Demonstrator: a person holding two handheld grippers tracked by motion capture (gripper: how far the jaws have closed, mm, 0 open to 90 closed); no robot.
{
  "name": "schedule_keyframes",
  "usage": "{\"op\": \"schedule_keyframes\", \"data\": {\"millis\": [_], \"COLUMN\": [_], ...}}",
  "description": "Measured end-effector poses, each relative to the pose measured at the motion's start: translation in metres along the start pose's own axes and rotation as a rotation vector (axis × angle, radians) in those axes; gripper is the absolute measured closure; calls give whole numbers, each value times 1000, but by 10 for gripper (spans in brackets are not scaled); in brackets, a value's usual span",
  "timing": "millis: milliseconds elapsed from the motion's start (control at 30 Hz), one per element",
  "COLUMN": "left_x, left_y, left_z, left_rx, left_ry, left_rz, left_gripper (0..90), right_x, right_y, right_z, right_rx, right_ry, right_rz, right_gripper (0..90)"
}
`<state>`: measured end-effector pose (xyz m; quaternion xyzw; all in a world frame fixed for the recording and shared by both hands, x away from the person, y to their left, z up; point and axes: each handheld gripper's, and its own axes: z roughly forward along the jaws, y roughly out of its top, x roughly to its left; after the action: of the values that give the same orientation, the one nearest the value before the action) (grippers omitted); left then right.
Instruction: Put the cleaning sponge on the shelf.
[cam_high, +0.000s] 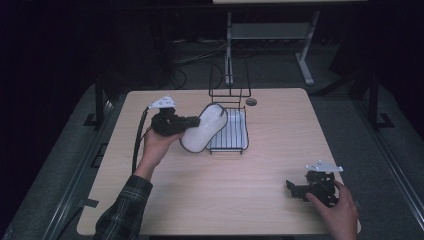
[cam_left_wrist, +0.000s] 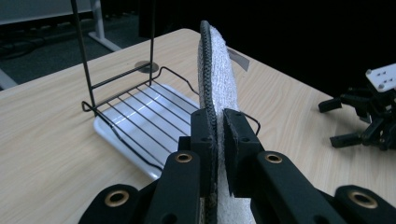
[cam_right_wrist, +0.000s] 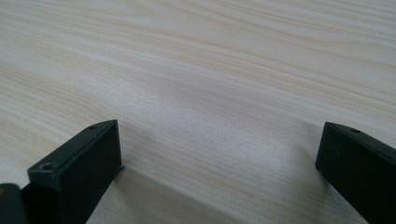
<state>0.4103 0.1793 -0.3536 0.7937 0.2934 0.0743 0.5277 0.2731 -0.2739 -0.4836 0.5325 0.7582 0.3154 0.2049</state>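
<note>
Near the table's far middle, the left gripper (cam_high: 192, 121) holds a white pad (cam_high: 204, 128) with a dark stitched rim, its jaws clamped on the pad's near edge. In the high view the pad tilts up off the table (cam_high: 210, 200), its far end leaning over the left side of a wire rack (cam_high: 230, 131); whether it touches the wires cannot be told from there. The left gripper view shows the pad (cam_left_wrist: 218, 74) edge-on, standing upright between the jaws, so its broad faces are mostly hidden and its lower end is cut off by the frame. Beyond it lies the rack (cam_left_wrist: 140, 116), black wire over a white tray (cam_left_wrist: 105, 128), with two tall wire uprights whose tops run out of view. A small round grommet (cam_high: 251, 102) sits in the table just behind the rack.

The left hand (cam_high: 157, 145) grips the tool from below, a plaid sleeve (cam_high: 125, 210) trailing to the bottom edge.

At the near right corner the right gripper (cam_high: 292, 189) rests low on the table, well apart from the rack, the right hand (cam_high: 340, 210) partly cut off by the frame. Its own view shows the two jaws spread wide with bare wood (cam_right_wrist: 210, 93) between them, holding nothing. The same gripper (cam_left_wrist: 364, 116) appears dim and small at the right of the left gripper view.

The room behind is dark; a pale table frame (cam_high: 270, 35) and cables on the floor are hard to make out.
</note>
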Motion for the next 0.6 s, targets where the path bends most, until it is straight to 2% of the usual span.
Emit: {"op": "schedule_keyframes", "data": {"millis": [333, 600], "left_x": [14, 31], "left_y": [11, 16], "left_z": [23, 40], "left_rx": [21, 21], "left_ry": [-3, -19], "left_rz": [-7, -34], "left_gripper": [832, 832], "right_x": [0, 0], "right_y": [0, 0], "right_z": [0, 0], "right_rx": [0, -1], "right_ry": [0, 0], "right_rz": [1, 0], "right_gripper": [0, 0]}}
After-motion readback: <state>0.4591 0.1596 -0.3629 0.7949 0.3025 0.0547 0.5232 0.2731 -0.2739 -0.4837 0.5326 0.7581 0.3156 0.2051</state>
